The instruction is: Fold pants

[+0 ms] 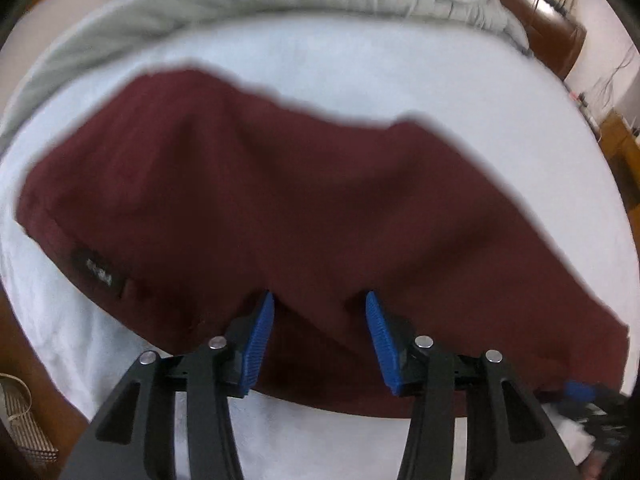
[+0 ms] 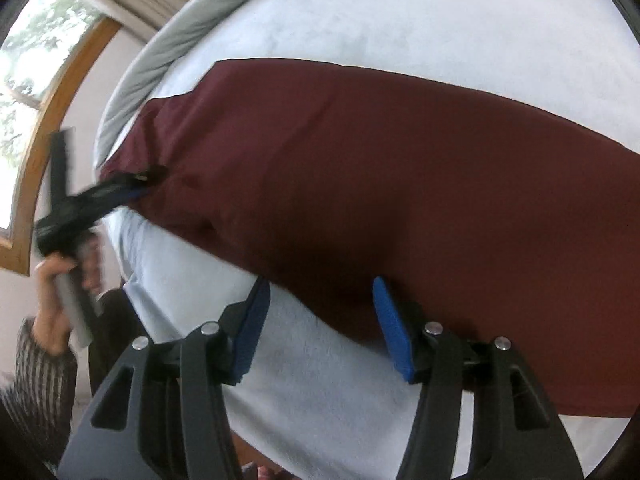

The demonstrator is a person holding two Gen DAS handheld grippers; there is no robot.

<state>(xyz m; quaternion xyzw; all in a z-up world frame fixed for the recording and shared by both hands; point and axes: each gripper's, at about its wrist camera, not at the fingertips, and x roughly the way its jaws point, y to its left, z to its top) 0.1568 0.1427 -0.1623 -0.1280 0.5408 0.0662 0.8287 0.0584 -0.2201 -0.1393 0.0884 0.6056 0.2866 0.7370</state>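
Observation:
Dark red pants [image 1: 280,200] lie spread flat across a white bed sheet [image 1: 360,72], with a black label [image 1: 102,272] near their left edge. My left gripper [image 1: 320,296] hovers open over the near edge of the pants, blue pads [image 1: 260,340] apart and pressing on nothing. In the right wrist view the pants [image 2: 380,184] run across the sheet [image 2: 320,380]. My right gripper [image 2: 320,282] stands open at their near edge, one pad over the sheet and the other over the cloth. The left gripper [image 2: 132,190], blurred, shows at the pants' far left corner.
A grey duvet [image 1: 200,8] is bunched along the far side of the bed, by a brown leather headboard [image 1: 544,16]. A window with a wooden frame [image 2: 48,92] is at the left. A person's hand and striped sleeve [image 2: 44,360] hold the left gripper's handle. A woven basket [image 1: 24,420] sits beside the bed.

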